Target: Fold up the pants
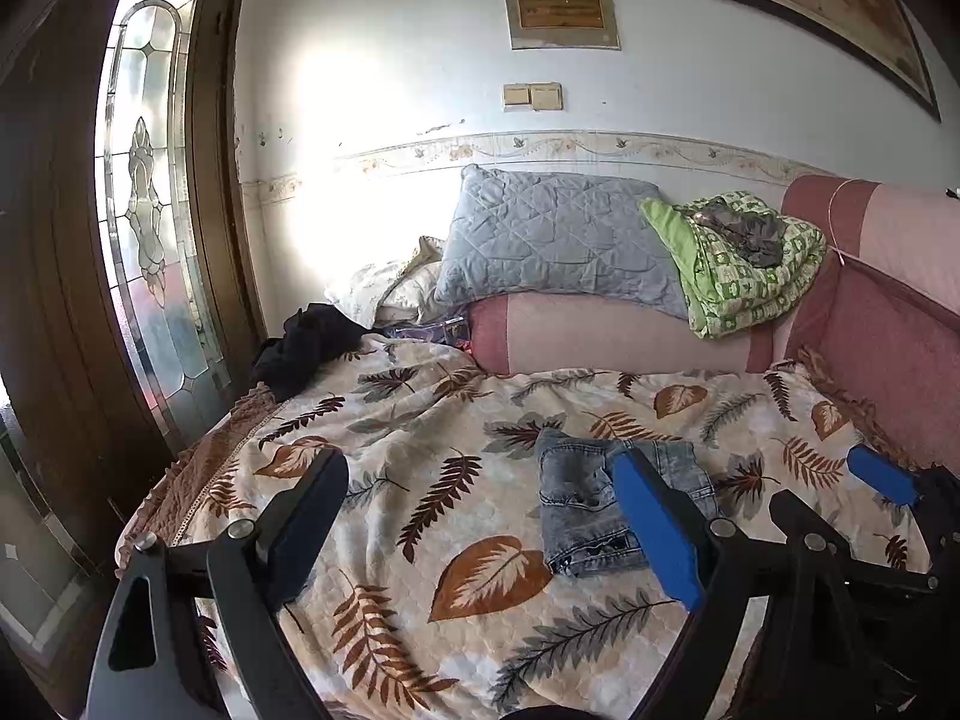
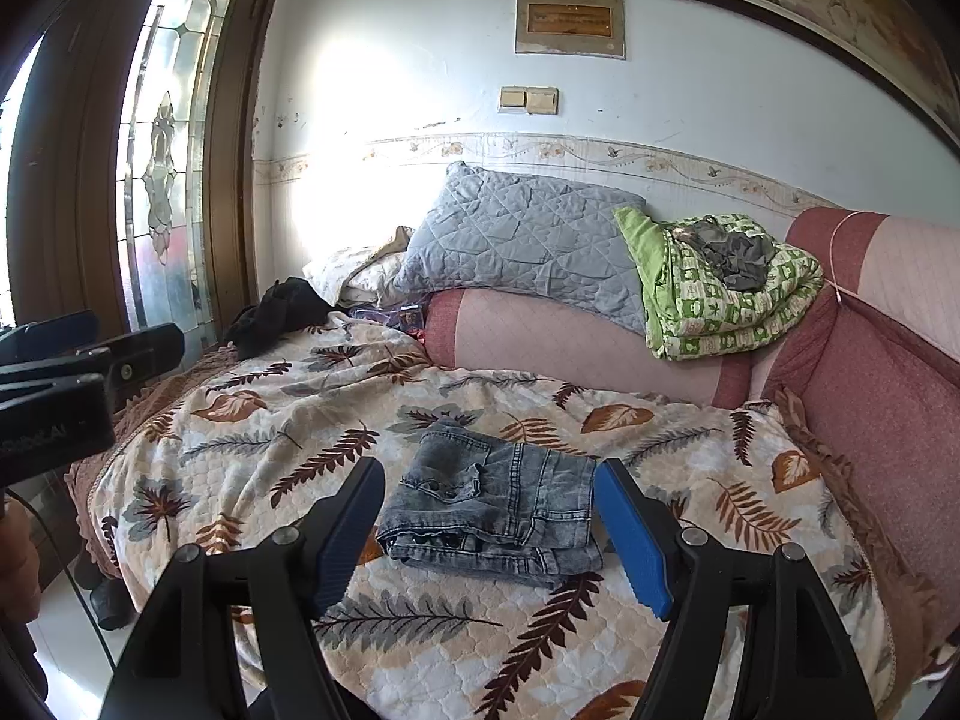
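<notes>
Left tongs (image 1: 480, 516): spread wide, empty, above leaf-print bedspread (image 1: 384, 420), left of pants. Grey denim pants (image 2: 492, 510): compact folded bundle lying mid-bed, touched by neither tool. Right tongs (image 2: 489, 534): spread wide, empty, straddling bundle from above. Judgement: folding looks finished or nearly; perhaps final tidy left.

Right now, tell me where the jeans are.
The folded jeans lie on the leaf-print bedspread, centred between the open right tongs in the right wrist view, nearer than the pink bolster.
</notes>
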